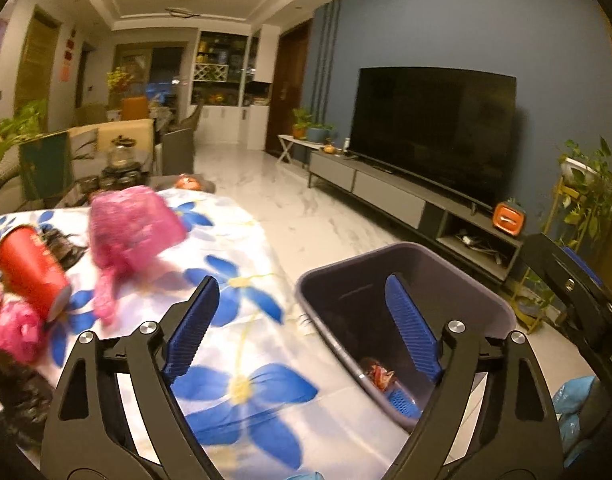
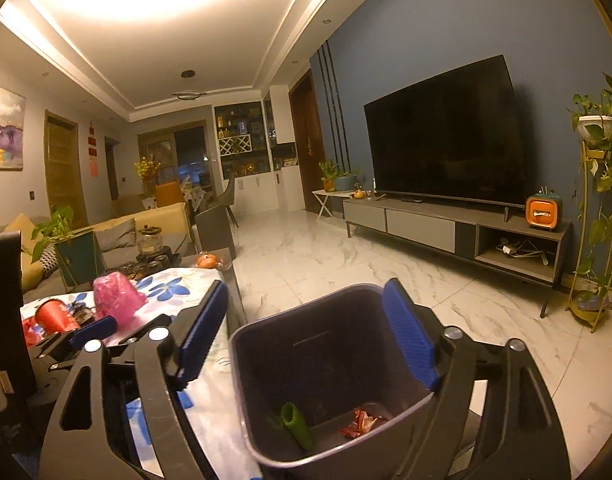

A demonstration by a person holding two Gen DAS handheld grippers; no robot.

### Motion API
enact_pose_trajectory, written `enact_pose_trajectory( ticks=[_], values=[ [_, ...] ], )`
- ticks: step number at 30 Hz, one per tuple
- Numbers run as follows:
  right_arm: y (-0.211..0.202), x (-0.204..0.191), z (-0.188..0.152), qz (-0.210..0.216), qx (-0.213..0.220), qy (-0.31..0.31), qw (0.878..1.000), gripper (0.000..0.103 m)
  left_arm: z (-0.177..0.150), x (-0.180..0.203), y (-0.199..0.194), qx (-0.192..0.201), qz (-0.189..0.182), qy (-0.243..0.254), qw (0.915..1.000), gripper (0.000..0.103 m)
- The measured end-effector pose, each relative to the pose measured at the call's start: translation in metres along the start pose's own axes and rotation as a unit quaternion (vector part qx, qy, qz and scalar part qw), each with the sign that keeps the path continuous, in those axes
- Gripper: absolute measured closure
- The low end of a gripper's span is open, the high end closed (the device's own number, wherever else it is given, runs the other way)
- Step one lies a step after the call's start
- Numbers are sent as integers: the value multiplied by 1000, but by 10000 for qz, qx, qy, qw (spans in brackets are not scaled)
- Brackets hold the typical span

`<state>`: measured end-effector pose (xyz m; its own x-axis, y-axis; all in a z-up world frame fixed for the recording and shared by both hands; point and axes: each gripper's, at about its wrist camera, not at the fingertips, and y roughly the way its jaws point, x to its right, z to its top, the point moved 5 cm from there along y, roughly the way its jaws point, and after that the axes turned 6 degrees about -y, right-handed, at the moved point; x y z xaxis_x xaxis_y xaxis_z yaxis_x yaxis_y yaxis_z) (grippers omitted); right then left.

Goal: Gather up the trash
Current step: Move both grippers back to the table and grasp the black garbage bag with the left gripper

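A grey trash bin (image 1: 501, 308) (image 2: 242, 344) stands on the floor against the table's right edge. In it lie a crumpled red wrapper (image 1: 379, 374) (image 2: 361, 422) and a green tube-shaped piece (image 2: 296, 424). On the floral tablecloth (image 1: 242, 280) a red paper cup (image 1: 30, 272) (image 2: 52, 314) lies on its side, next to a pink plastic bag (image 1: 134, 228) (image 2: 116, 304) and a pink crumpled wad (image 1: 10, 328). My left gripper (image 1: 302, 320) hangs open and empty over the table edge and bin rim. Over the bin, my right gripper (image 2: 306, 336) is open and empty.
An orange fruit (image 1: 188, 182) and a glass jar (image 1: 124, 152) sit at the table's far end, with a sofa (image 2: 118, 232) behind. A TV cabinet (image 2: 457, 228) lines the blue wall. A plant stand (image 2: 593, 280) is at right. Blue plastic bags (image 1: 573, 400) lie by the bin.
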<state>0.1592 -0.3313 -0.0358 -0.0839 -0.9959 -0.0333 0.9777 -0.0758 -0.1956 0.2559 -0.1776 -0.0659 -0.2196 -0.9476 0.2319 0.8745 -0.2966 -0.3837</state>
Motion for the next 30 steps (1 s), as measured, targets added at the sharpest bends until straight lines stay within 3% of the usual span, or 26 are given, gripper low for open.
enact_pose_trajectory(
  ticks=[11,22,30],
  values=[
    [-25,-19,-6,182,4,74,9998,6,-2,-41,-52,140,484,-146,9986,16],
    [-33,-56,-22,449,-133,-40,9989,6,-21,-107,-110,437,1212,-341,9911,16],
    [-29,-88,-35,814,-411,-9,9958,6,-41,-159,-127,420,1730,-483,9828,17]
  ],
)
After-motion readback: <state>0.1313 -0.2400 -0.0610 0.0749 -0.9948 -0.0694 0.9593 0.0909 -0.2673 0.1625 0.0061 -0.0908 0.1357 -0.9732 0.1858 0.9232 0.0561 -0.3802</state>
